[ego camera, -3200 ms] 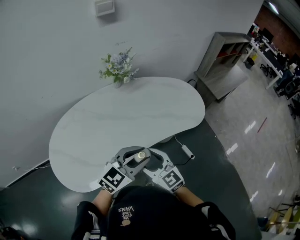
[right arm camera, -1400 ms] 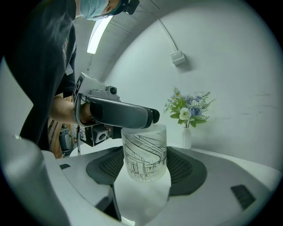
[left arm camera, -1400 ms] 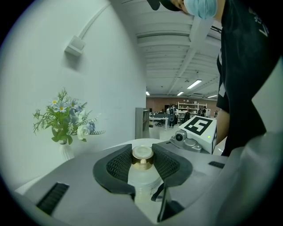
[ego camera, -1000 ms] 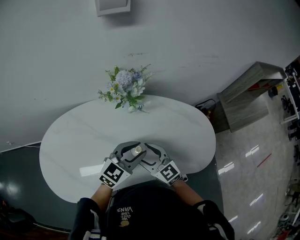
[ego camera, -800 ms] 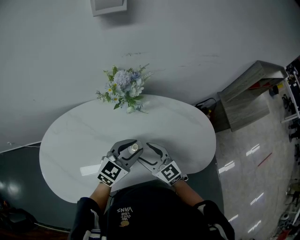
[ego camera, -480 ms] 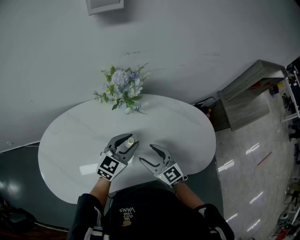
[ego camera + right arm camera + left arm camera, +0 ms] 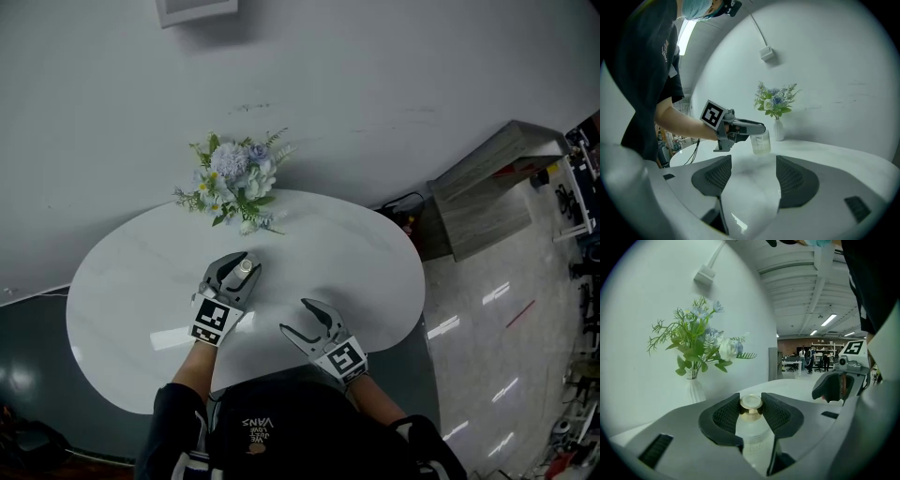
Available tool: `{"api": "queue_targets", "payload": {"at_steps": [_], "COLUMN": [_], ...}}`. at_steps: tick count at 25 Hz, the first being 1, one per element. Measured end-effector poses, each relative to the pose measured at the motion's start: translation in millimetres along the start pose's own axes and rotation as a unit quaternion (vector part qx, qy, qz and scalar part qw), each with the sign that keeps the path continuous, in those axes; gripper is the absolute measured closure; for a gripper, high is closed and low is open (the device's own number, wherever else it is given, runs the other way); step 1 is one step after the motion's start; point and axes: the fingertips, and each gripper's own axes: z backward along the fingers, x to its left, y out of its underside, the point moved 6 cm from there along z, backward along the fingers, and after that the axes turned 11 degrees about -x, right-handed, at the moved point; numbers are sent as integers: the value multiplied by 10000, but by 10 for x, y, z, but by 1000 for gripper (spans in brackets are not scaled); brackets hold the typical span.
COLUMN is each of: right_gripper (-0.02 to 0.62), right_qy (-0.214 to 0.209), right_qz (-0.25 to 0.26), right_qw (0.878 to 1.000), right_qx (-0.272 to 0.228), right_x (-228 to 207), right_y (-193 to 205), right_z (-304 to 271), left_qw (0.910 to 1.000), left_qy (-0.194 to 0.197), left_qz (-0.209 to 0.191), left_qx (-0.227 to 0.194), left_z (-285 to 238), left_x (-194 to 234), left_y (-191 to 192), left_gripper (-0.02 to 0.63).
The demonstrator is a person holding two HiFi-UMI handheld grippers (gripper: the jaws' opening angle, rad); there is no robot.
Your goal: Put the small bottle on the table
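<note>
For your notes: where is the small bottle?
The small bottle sits in the left gripper, left of centre in the head view, over the table near the flowers.

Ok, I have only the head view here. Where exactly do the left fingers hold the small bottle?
Observer: The left gripper is shut on the small bottle: its fingers press at the neck and the gold cap, and the clear body hangs below them.
Operator: And is the bottle upright?
Observer: Yes. In the right gripper view it hangs upright, its base low over the table; I cannot tell whether it touches.
Operator: Is something between the right fingers?
Observer: No. The right gripper is open, and only the tabletop shows between its fingers.
</note>
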Motion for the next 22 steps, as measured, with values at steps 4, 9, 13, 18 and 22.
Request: {"api": "queue_targets", "payload": {"at_steps": [4,9,13,18,22], "right_gripper": [330,330,330,330,330], "right_qy": [69,155,194,290,384], "right_qz": [-79,-128,-115,-76,-128], "right_qw": [9999,9998,9997,9995,9991], "right_qx": [45,88,123,85,87], "right_x": [-39,-75,-89,-106,-123], "right_y": [72,98,101,90,84], "right_z": [12,28,40,64,93], "left_qw": [9999,9997,9994,9990,9987], "left_qy": [-79,-139,-239,-341,-397], "left_qz": [7,92,181,198,265], "left_qx": [82,168,159,187,155], "left_z": [-76,-155,-199,-245,-270], "left_x": [100,177,236,274,301], "left_y": [130,243,302,361,396], "left_gripper": [446,448,446,446,446]}}
